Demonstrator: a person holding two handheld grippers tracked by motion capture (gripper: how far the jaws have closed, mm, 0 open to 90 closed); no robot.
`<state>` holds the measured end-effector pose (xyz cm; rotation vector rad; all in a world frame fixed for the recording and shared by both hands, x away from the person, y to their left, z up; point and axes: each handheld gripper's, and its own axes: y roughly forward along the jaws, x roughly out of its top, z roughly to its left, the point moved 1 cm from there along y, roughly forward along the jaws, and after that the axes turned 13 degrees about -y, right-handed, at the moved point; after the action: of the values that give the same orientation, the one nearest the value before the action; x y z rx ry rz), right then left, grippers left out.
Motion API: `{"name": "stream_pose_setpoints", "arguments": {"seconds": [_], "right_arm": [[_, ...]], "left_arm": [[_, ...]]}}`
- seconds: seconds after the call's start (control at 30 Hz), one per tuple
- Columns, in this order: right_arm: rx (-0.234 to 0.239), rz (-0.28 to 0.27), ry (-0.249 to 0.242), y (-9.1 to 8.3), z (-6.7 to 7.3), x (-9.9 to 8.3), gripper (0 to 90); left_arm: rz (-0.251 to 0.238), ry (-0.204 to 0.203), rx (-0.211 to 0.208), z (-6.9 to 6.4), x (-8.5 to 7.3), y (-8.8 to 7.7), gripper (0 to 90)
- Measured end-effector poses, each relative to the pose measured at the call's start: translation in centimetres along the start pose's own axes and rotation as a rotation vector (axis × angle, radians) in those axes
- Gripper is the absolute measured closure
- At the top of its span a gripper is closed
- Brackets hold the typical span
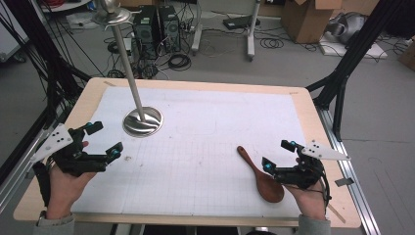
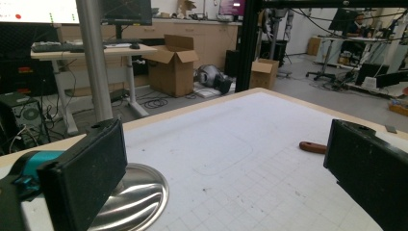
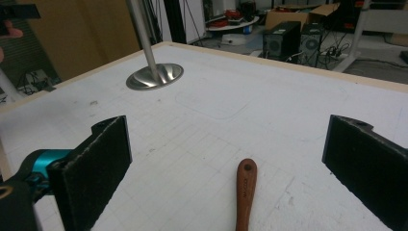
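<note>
Dark brown wooden rice spoon (image 1: pixel 262 176) lies flat on the white gridded paper sheet (image 1: pixel 195 147) that covers the light wooden desk (image 1: pixel 313 122). Bowl end points at the person's side, near the front right; handle runs up and left toward mid-sheet.

Right tongs (image 1: pixel 278 155) sit just right of the spoon, jaws wide apart, nothing between the pads. In the right gripper view the spoon handle (image 3: pixel 245 192) lies on the sheet between the two jaws, closer to neither, touching none. Right hand (image 1: pixel 308 193) rests close to the front right corner, little margin to the desk edge on that side.

Left tongs (image 1: pixel 103 139) are near the left edge, jaws also wide apart and empty, pointing toward the centre. Left hand (image 1: pixel 66 183) is over the front left part of the sheet.

Round polished steel base plate (image 1: pixel 142 121) with a thin steel pole (image 1: pixel 128 63) stands at back left, just ahead of the left tongs; in the left gripper view the plate (image 2: pixel 139 197) is right next to the left jaw, whether touching I cannot tell.

Open room: centre and back right of the sheet are free, broad lane between the two hands. Spoon tip (image 2: pixel 312 147) shows far across in the left gripper view, well apart from the left tongs.
</note>
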<state>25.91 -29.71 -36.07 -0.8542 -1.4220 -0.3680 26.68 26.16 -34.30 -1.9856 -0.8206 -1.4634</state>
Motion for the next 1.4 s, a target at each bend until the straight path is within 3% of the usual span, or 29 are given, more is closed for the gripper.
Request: {"name": "stream_pose_setpoints", "arguments": {"seconds": [0.37, 0.5, 0.83, 1.2, 1.4], "right_arm": [[0.018, 0.058, -0.019, 0.6, 0.2, 0.1, 1.9], [0.035, 0.104, -0.036, 1.4, 0.4, -0.1, 1.9], [0.053, 0.155, -0.06, 2.9, 0.7, -0.2, 2.0], [0.052, 0.284, -0.075, 4.8, 0.5, -1.4, 2.6], [0.055, 0.321, -0.088, 5.4, 0.4, -1.8, 4.1]], "left_arm": [[-0.014, -0.002, 0.007, 0.0, 0.2, -0.5, 1.8], [-0.006, -0.003, 0.008, 0.0, 0.1, -0.5, 1.8], [0.009, 0.003, 0.012, -0.2, -0.3, -0.8, 1.7], [0.018, 0.005, 0.018, -0.2, -0.5, -1.2, 1.7], [0.023, 0.005, 0.021, -0.2, -0.6, -1.2, 1.7]]}}
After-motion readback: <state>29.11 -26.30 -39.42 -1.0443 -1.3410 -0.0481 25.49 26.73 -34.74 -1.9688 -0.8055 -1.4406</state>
